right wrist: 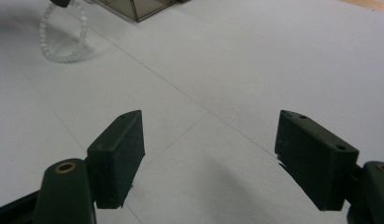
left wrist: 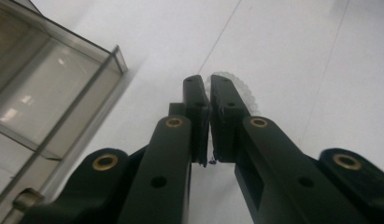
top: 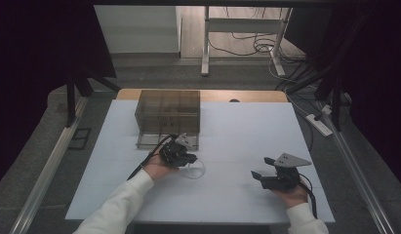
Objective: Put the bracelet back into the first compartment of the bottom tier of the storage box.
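A bracelet of clear beads point(top: 194, 169) lies on the white table board point(top: 237, 131), just in front of a tinted clear compartment box point(top: 168, 117). My left gripper point(top: 187, 159) is at the bracelet's near-left rim, and its jaws stand almost together. In the left gripper view the beads point(left wrist: 234, 83) curve out past the tips of that gripper point(left wrist: 209, 86), pinched between the pads. The right gripper view shows the bracelet point(right wrist: 63, 58) as a loop with the left gripper's dark tip point(right wrist: 59, 2) on its top. My right gripper point(top: 261, 167) rests apart at the right, open point(right wrist: 210, 154) over bare board.
The compartment box point(left wrist: 49, 93) sits close to the left of the left gripper, and its corner point(right wrist: 133, 9) is near the bracelet. A wooden strip point(top: 247, 95) edges the board's far side. Dark curtains, metal rails and floor cables surround the table.
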Demonstrator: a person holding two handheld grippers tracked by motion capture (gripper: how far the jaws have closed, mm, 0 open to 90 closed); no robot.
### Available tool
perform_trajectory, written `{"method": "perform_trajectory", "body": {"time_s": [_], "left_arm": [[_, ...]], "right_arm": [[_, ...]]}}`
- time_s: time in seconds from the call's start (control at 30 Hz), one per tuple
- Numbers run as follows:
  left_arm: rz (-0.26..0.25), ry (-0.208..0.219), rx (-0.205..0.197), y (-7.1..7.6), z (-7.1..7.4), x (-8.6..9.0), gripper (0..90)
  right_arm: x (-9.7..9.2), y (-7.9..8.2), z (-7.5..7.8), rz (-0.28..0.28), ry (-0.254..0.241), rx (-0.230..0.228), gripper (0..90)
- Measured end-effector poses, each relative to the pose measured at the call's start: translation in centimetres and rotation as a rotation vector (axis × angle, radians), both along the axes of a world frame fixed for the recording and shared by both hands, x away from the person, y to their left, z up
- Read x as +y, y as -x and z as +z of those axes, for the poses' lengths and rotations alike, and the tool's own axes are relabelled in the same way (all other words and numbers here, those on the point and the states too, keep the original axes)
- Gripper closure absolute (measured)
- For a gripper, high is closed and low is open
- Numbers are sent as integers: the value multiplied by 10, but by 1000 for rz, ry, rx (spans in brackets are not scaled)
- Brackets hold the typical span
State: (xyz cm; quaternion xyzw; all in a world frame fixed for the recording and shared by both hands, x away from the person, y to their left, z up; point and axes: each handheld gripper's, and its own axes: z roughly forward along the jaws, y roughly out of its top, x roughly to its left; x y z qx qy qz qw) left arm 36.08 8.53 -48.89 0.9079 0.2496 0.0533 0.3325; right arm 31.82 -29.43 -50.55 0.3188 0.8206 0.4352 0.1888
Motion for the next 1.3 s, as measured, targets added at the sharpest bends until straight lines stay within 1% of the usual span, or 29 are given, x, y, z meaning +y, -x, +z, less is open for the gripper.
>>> {"method": "perform_trajectory", "body": {"time_s": [0.03,0.2,0.3,0.37,0.6,0.77,0.87,0.97,1.3], "left_arm": [[3,9,-1,0,1,1,856],[11,27,-9,1,5,5,857],[17,40,-22,2,10,8,857],[22,55,-26,3,14,11,857],[31,83,-43,5,21,16,857],[30,96,-53,7,26,18,857],[26,100,-56,8,29,19,856],[31,109,-63,8,31,21,857],[57,144,-88,10,41,31,857]], "right_arm": [[0,0,0,0,0,0,240],[0,0,0,0,0,0,240],[0,0,0,0,0,-2,240],[0,0,0,0,1,-2,240],[1,0,-1,0,4,0,240],[1,0,-1,-1,3,0,239],[1,0,0,2,-13,2,239],[1,0,0,1,-14,1,237],[1,0,-1,2,-2,3,237]]}}
